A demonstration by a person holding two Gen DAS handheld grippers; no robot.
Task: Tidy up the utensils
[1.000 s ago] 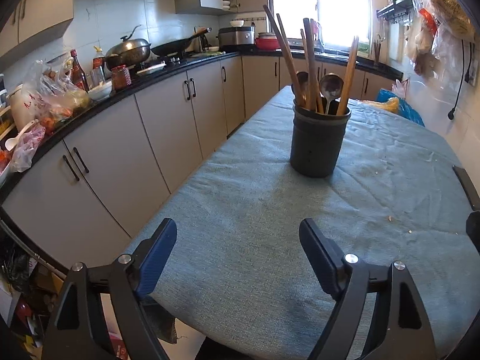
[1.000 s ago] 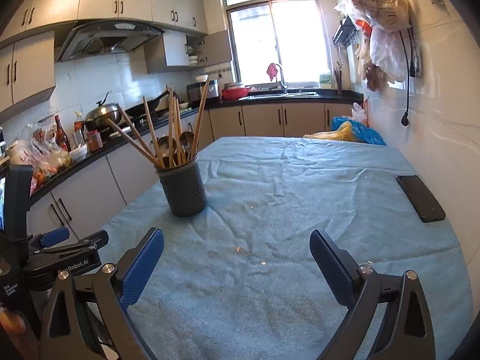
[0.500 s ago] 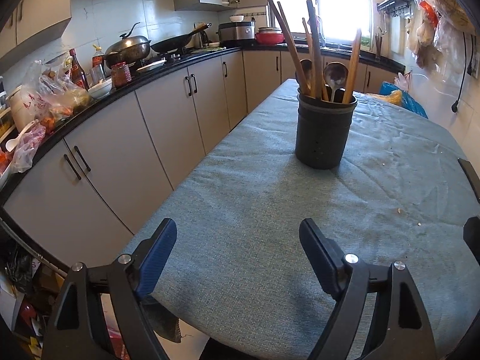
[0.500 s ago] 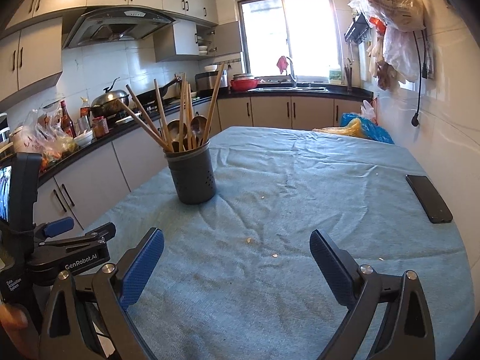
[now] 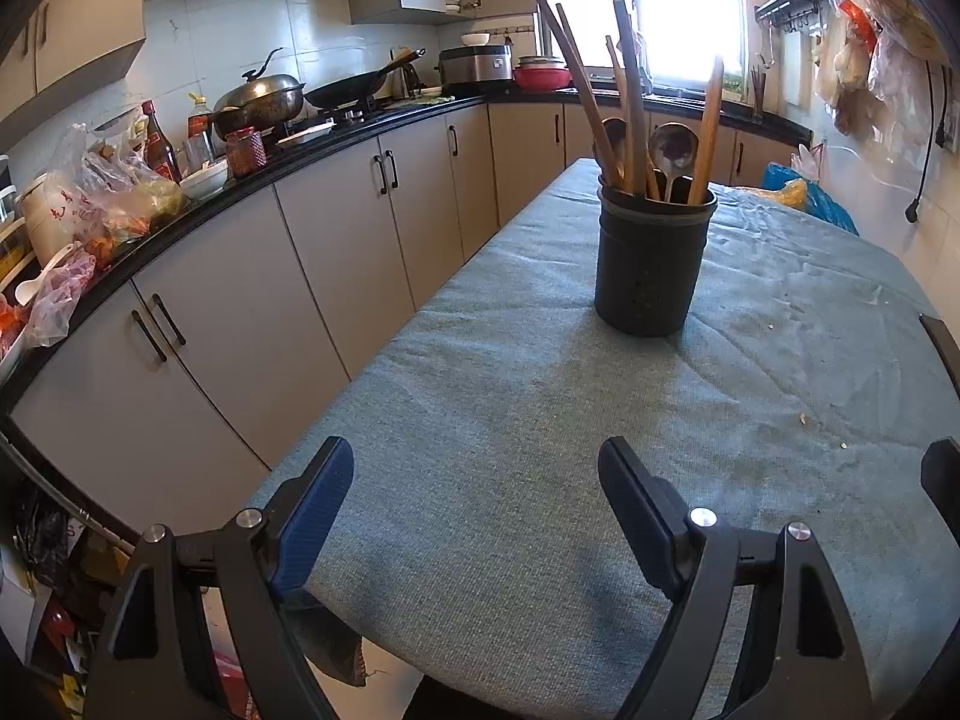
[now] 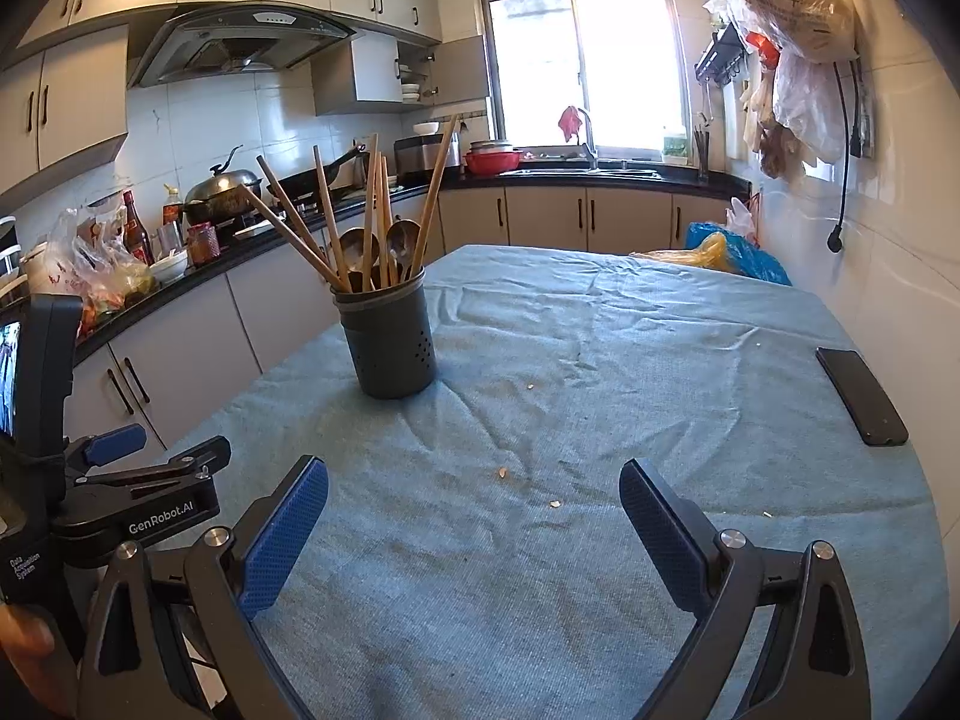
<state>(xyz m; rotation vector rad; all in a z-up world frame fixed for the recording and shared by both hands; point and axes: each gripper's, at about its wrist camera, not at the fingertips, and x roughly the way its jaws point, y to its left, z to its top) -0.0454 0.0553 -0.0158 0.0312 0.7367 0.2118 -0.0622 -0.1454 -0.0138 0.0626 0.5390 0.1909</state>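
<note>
Wooden chopsticks and metal spoons (image 5: 672, 147) are standing inside dark round plastic holder (image 6: 393, 342) | both tools (image 5: 474, 504) (image 6: 474, 516) are hovering wide, empty | nothing seems left

Bright window (image 6: 579, 66) lights beige cabinets (image 5: 336, 240), white tiled walls (image 6: 900, 240), black countertop (image 5: 360, 123).

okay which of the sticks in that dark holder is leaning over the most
The chopstick on the camera-left side of the utensil holder in the right wrist view. It slants far out toward the counter, while the others stand steeper.
</note>
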